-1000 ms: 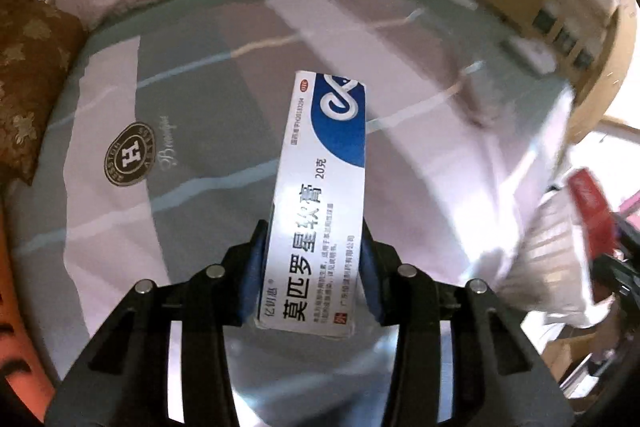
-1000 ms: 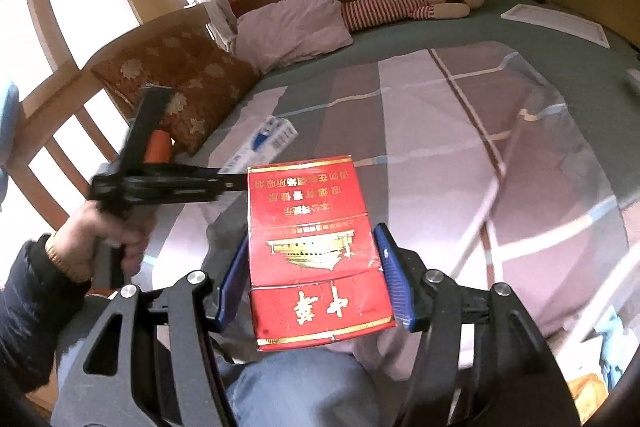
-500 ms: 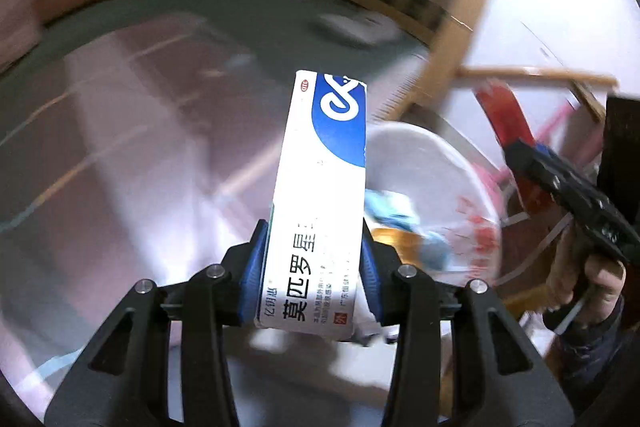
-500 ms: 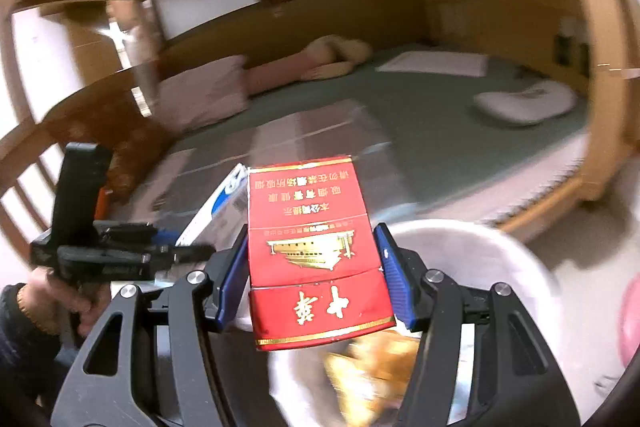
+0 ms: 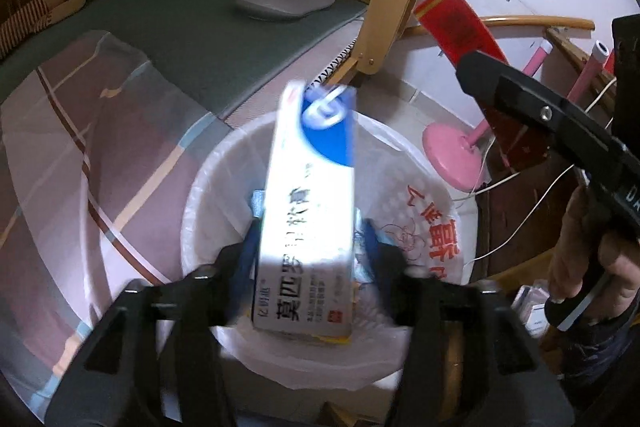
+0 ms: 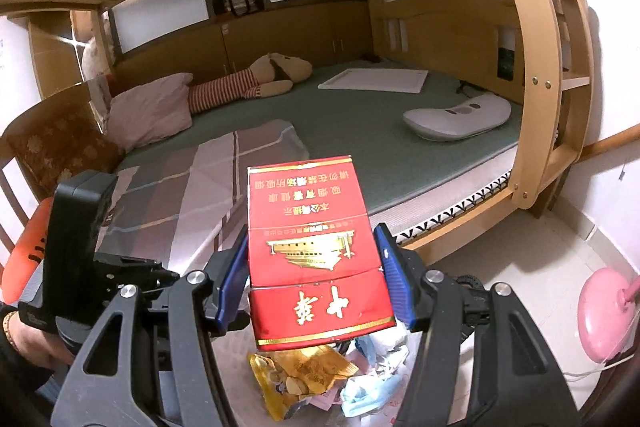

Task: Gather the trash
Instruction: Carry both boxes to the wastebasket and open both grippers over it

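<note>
Both claws have swung away from the bed and now hang over the lined trash bin, which was only coming into sight half a second ago. Left claw (image 5: 308, 247) has its jaws spread slightly wider than the white and blue ointment box (image 5: 310, 211), which looks blurred and tilted, so I judge it is slipping free toward the bin (image 5: 208, 187) directly beneath it. Right claw (image 6: 314, 279) is clamped narrowly on the red cigarette pack (image 6: 316, 255), its blue pads pressing both side edges, with the pack standing upright above crumpled wrappers and a yellow snack bag (image 6: 304, 375) already lying in the bin.

Beyond the bin, the striped blanket (image 5: 80, 155) hangs at the bed's near edge, and a pink lamp base (image 5: 452, 155) stands on the floor beside it.

Risk from here: the ointment box is long and sits near the bin's middle, but if it tumbles it could catch the loose liner or the rim and land on the floor. The two claws are close together, so releasing the pack while they crowd the opening could knock it sideways.
</note>
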`<state>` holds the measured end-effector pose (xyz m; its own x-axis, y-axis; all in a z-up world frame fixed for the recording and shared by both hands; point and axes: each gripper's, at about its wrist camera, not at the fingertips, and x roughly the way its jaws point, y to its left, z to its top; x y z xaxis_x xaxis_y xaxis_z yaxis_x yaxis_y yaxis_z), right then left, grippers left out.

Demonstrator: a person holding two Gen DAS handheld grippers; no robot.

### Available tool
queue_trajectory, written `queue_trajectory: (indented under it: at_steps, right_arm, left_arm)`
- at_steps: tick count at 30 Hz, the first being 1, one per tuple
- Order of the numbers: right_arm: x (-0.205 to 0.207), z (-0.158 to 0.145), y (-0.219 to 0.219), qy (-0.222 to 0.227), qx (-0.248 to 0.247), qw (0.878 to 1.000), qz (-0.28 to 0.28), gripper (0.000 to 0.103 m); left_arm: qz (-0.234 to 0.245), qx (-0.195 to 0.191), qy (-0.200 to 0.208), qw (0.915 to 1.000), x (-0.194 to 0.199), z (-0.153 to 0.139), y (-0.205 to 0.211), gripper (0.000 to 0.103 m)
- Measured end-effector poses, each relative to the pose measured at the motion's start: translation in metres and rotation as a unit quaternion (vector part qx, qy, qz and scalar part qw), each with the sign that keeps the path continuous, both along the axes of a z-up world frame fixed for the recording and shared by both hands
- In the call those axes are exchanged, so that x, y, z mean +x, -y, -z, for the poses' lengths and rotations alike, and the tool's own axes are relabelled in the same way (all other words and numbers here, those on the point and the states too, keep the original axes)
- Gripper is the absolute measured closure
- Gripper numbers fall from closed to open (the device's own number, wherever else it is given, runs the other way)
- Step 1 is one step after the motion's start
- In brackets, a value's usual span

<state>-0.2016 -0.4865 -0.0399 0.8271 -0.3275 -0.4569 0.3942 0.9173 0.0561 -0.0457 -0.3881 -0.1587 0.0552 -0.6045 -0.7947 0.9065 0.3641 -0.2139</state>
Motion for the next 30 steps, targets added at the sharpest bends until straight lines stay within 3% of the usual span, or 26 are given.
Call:
queue_trajectory:
  at_steps: [1, 3, 7, 13, 16, 20, 22, 24, 25, 28, 30]
  right_arm:
    - [-0.001, 0.000, 0.000, 0.000, 0.000, 1.000, 0.000, 0.043]
    - [0.000, -0.001, 0.000, 0.000, 0.000, 1.000, 0.000, 0.043]
    - [-0.001, 0.000, -0.001, 0.000, 0.000, 1.000, 0.000, 0.043]
    - [0.003, -0.001, -0.005, -0.006, -0.001, 1.000, 0.001, 0.043]
    - [0.006, 0.000, -0.007, -0.012, -0.004, 1.000, 0.000, 0.043]
    - [0.014, 0.003, -0.010, -0.026, -0.011, 1.000, 0.006, 0.042]
    - [0.019, 0.004, -0.014, -0.030, -0.015, 0.999, 0.014, 0.032]
    - [0.023, 0.004, -0.018, -0.025, -0.025, 0.999, 0.034, 0.009]
    - [0.025, 0.002, -0.021, -0.020, -0.032, 0.998, 0.044, 0.006]
    - [0.037, -0.002, -0.028, -0.024, -0.033, 0.998, 0.047, 0.004]
    - [0.049, -0.006, -0.037, -0.028, -0.038, 0.998, 0.044, 0.004]
  left_arm:
    - [-0.006, -0.002, 0.015, 0.9999, -0.001, -0.002, -0.001, 0.002]
    - [-0.011, -0.019, 0.044, 0.9988, -0.001, -0.008, -0.007, 0.003]
    - [-0.027, -0.029, 0.058, 0.9975, 0.012, -0.019, -0.022, 0.003]
    - [-0.122, -0.055, 0.087, 0.9872, 0.065, -0.050, -0.091, 0.003]
    - [-0.196, -0.056, 0.120, 0.9717, 0.102, -0.063, -0.141, 0.003]
    - [-0.311, -0.049, 0.145, 0.9379, 0.152, -0.068, -0.224, 0.003]
    - [-0.353, -0.055, 0.143, 0.9231, 0.167, -0.067, -0.257, 0.003]
    - [-0.390, -0.062, 0.142, 0.9076, 0.178, -0.063, -0.290, 0.003]
    - [-0.407, -0.063, 0.143, 0.9000, 0.180, -0.058, -0.304, 0.003]
    - [-0.437, -0.055, 0.145, 0.8861, 0.186, -0.040, -0.330, 0.003]
    - [-0.442, -0.042, 0.131, 0.8862, 0.188, -0.027, -0.338, 0.003]
